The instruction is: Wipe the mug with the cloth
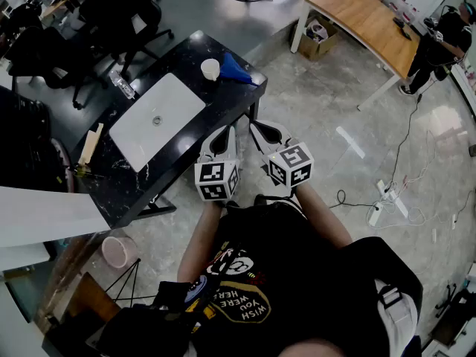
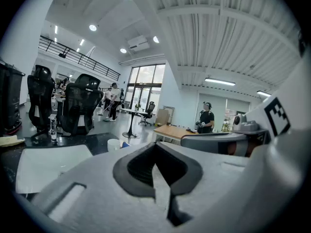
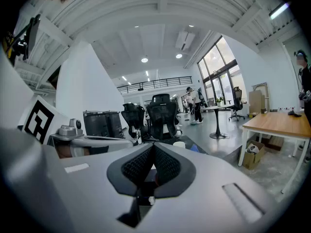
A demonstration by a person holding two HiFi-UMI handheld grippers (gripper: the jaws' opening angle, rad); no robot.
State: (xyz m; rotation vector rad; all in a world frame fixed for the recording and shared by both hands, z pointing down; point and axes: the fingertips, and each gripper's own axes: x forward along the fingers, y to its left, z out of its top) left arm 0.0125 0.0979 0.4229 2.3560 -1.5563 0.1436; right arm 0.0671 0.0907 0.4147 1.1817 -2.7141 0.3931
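White mug point(image 1: 210, 68), upright on the far corner of the black table point(image 1: 223, 97), open end up. Right beside it, the blue cloth point(image 1: 236, 69), bunched into a pointed heap at the very corner. Touching the mug or only just beside it: cannot tell.

On the table, nearer in, a big flat white sheet point(image 1: 175, 103) with a small round thing point(image 1: 157, 120) in its middle. Past the sheet, a small clear thing point(image 1: 123, 84), too little to name. At the left end, a pale wooden stick point(image 1: 91, 143) on the table top.

Left gripper point(image 1: 224, 130) and right gripper point(image 1: 257, 126), side by side and close to the person's black shirt point(image 1: 260, 274), well apart from mug and cloth. Both jaw pairs pressed tight together, with nothing between them. Both point toward the table, tips by its near edge. Only bare black table top between them and the mug.

Around the table, black chairs point(image 1: 111, 6) at the far side. A pink bucket point(image 1: 119, 251) on the floor under the near end. Off to the right, a wooden desk point(image 1: 364, 17) with a cardboard box point(image 1: 316, 32) under it, and a person in black point(image 1: 439, 43) beside it. White power strips point(image 1: 387, 195) and thin cables on the grey floor.
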